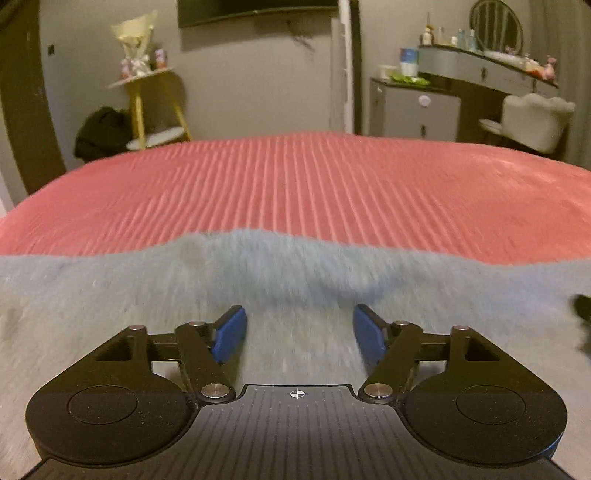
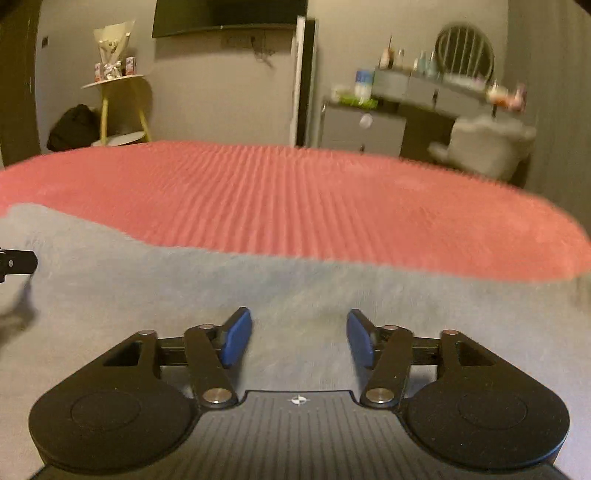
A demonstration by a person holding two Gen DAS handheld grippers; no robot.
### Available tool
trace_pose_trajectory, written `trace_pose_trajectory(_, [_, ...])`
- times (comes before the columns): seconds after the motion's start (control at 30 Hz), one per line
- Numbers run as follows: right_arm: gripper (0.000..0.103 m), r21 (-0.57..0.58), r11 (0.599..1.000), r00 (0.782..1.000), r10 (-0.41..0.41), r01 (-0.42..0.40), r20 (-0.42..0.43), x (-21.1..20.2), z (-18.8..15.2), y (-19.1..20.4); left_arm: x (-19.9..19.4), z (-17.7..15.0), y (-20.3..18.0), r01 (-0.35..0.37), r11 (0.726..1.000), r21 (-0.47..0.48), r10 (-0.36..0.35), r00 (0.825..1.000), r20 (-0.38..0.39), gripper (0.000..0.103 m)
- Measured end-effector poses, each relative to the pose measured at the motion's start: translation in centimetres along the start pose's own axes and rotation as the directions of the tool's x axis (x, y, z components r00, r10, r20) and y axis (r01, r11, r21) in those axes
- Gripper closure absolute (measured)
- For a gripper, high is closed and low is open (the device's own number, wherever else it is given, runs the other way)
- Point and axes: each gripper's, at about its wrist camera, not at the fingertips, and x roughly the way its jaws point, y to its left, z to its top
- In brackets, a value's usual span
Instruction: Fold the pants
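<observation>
Pants (image 1: 147, 295) lie spread, grey, on the red bedspread (image 1: 295, 184); left gripper (image 1: 299, 332) and right gripper (image 2: 300, 336) hang above, jaws apart, empty. Risk: pinching 1 layer only skews the fold

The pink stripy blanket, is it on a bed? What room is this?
Most likely a bedroom. The pink ribbed blanket covers what looks like a bed, a grey dressing table with a round mirror stands behind, and soft grey pants lie on top.

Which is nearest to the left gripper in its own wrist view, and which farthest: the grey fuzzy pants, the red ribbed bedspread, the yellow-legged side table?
1. Grey fuzzy pants, directly beneath the left gripper.
2. Red ribbed bedspread, beyond the pants.
3. Yellow-legged side table, far left, against the wall.
</observation>
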Motion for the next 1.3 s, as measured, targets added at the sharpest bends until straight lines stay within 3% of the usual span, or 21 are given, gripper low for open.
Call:
trace_pose_trajectory(0.1, [0.024,0.094,0.996,1.000,-0.002,0.003,-0.005,1.9,0.6,-3.0,1.4,0.4,1.2,-0.034,0.998,-0.047,0.035,0.999,0.021,0.011])
trace_pose_trajectory(0.2, [0.011,0.170,0.985,0.999,-0.040,0.044,-0.022,3.8,0.8,-5.7,2.6,0.9,2.4,-0.104,0.991,-0.083,0.106,0.994,0.024,0.010])
trace_pose_trajectory(0.23, [0.009,0.210,0.977,0.999,-0.030,0.035,-0.027,4.3,0.7,-7.1,3.1,1.0,3.3,-0.109,0.989,-0.102,0.111,0.994,0.013,0.007])
trace_pose_trajectory(0.3, [0.007,0.221,0.971,0.996,-0.084,0.088,-0.031,4.4,0.6,-8.9,2.9,1.5,5.2,-0.096,0.981,-0.167,0.095,0.995,-0.014,0.007])
trace_pose_trajectory(0.33, [0.007,0.227,0.964,0.990,-0.129,0.138,-0.053,4.4,0.7,-9.9,2.4,1.7,5.7,-0.098,0.980,-0.174,0.095,0.995,-0.026,0.008])
trace_pose_trajectory(0.4, [0.007,0.271,0.948,0.985,-0.146,0.166,-0.091,3.7,0.5,-11.6,0.7,1.8,6.2,-0.094,0.985,-0.145,0.091,0.995,-0.033,0.013])
trace_pose_trajectory(0.57, [0.012,0.347,0.935,0.995,-0.047,0.076,-0.091,-2.5,-3.2,-15.3,-5.7,-0.6,6.6,-0.059,0.996,-0.073,0.059,0.998,-0.012,0.015])
trace_pose_trajectory(0.63, [0.016,0.406,0.909,0.991,-0.053,0.098,-0.120,-4.5,-5.4,-17.8,-8.1,-1.9,7.0,-0.034,0.997,-0.064,0.034,0.999,-0.010,0.014])
trace_pose_trajectory(0.73, [0.041,0.510,0.838,0.980,-0.154,0.197,-0.125,-8.7,-9.0,-22.0,-8.3,-2.7,7.3,-0.103,0.995,-0.001,0.103,0.993,-0.063,0.014])
trace_pose_trajectory(0.77, [0.063,0.565,0.798,0.978,-0.172,0.209,-0.118,-10.0,-9.8,-23.6,-7.9,-2.8,7.6,-0.152,0.988,0.022,0.153,0.982,-0.111,0.014])
trace_pose_trajectory(0.87, [0.066,0.732,0.626,0.960,-0.243,0.267,-0.142,-13.6,-11.4,-27.8,-6.7,-3.0,9.2,-0.310,0.951,0.017,0.304,0.921,-0.243,0.021])
trace_pose_trajectory(0.9, [0.065,0.769,0.573,0.953,-0.260,0.283,-0.156,-14.6,-11.8,-28.6,-7.1,-3.1,9.9,-0.329,0.944,-0.024,0.311,0.913,-0.265,0.022])
trace_pose_trajectory(0.97, [0.053,0.801,0.491,0.929,-0.307,0.342,-0.208,-16.0,-12.3,-29.7,-8.8,-3.2,11.5,-0.292,0.944,-0.153,0.245,0.933,-0.265,0.022])
trace_pose_trajectory(1.03, [0.052,0.862,0.438,0.956,-0.247,0.254,-0.156,-16.9,-12.9,-30.6,-11.0,-3.4,12.6,-0.237,0.936,-0.260,0.179,0.957,-0.227,0.019])
trace_pose_trajectory(1.1, [0.050,0.919,0.366,0.984,-0.150,0.146,-0.096,-16.6,-13.5,-31.3,-13.0,-3.7,13.0,-0.209,0.925,-0.317,0.156,0.970,-0.185,0.014])
trace_pose_trajectory(1.3, [0.050,0.964,0.250,0.995,-0.055,0.090,-0.078,-15.5,-16.0,-30.7,-15.8,-4.9,14.6,-0.140,0.856,-0.498,0.080,0.987,-0.140,0.013])
